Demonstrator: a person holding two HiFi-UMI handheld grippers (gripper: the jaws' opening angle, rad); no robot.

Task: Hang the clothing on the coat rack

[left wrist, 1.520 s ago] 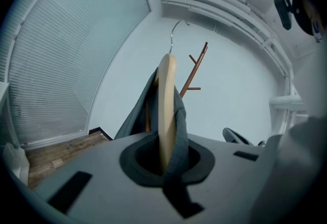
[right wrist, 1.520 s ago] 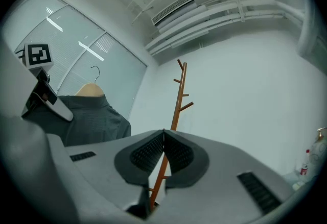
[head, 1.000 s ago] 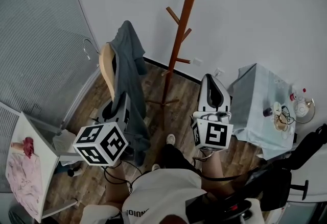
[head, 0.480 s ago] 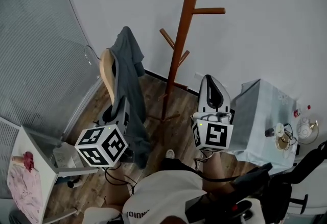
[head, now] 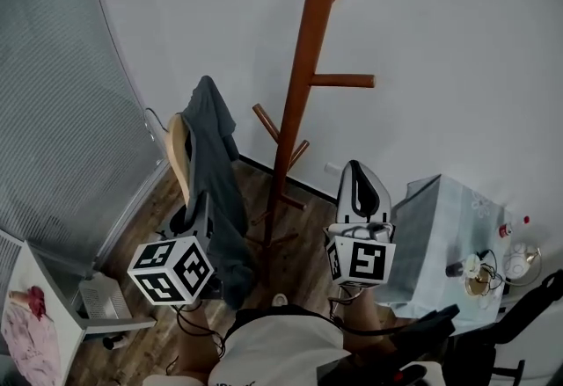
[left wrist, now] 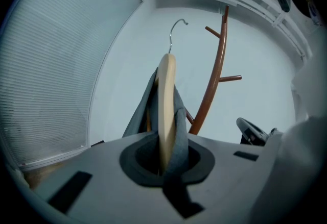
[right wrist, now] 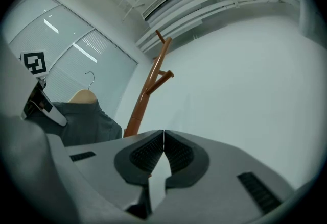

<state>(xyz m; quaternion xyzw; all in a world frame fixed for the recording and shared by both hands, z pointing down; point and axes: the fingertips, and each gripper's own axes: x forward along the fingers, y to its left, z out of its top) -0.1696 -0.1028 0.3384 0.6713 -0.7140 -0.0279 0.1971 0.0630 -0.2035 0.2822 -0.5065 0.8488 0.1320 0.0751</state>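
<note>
A grey garment hangs on a pale wooden hanger with a metal hook. My left gripper is shut on the hanger and the cloth draped over it, holding them upright to the left of the brown coat rack. The rack's pole and pegs rise just beyond the hanger. My right gripper is shut and empty, to the right of the rack's foot; its view shows the rack and the garment at the left.
Window blinds fill the left. A white wall stands behind the rack. A table with a pale cloth and small items is at the right. A white unit with pink cloth is at the lower left. A person's feet and shirt show below.
The view has tilted upward: the coat rack now shows higher pegs and stands taller in the frame. Both grippers and the hanger with the garment have moved closer to the rack.
</note>
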